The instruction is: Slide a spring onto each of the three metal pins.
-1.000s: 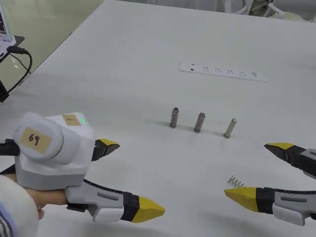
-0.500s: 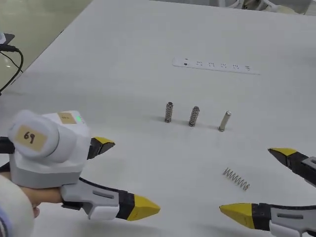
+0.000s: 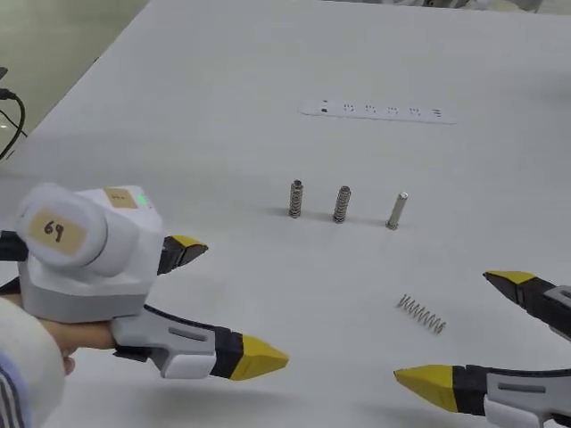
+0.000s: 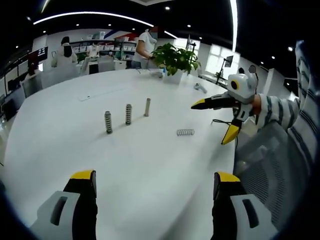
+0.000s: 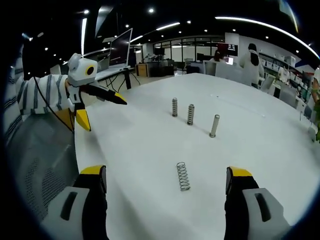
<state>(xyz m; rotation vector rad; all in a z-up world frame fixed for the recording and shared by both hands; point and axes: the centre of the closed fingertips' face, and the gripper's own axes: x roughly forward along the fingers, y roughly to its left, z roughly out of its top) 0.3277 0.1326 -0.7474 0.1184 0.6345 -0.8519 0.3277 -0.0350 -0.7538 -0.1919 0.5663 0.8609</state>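
Spring (image 3: pixel 421 314) was seen lying loose at lower right of the head view, below the bare pin (image 3: pixel 397 210) near centre. Left gripper (image 3: pixel 232 303) and right gripper (image 3: pixel 457 328) were held wide open, empty. Light and squashy, it was judged best pinched gently mid-length.

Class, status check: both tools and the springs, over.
Left tool open, empty. Right tool open, loose spring lying just ahead. Left pin, middle pin sprung; right pin bare. Nothing in the way.
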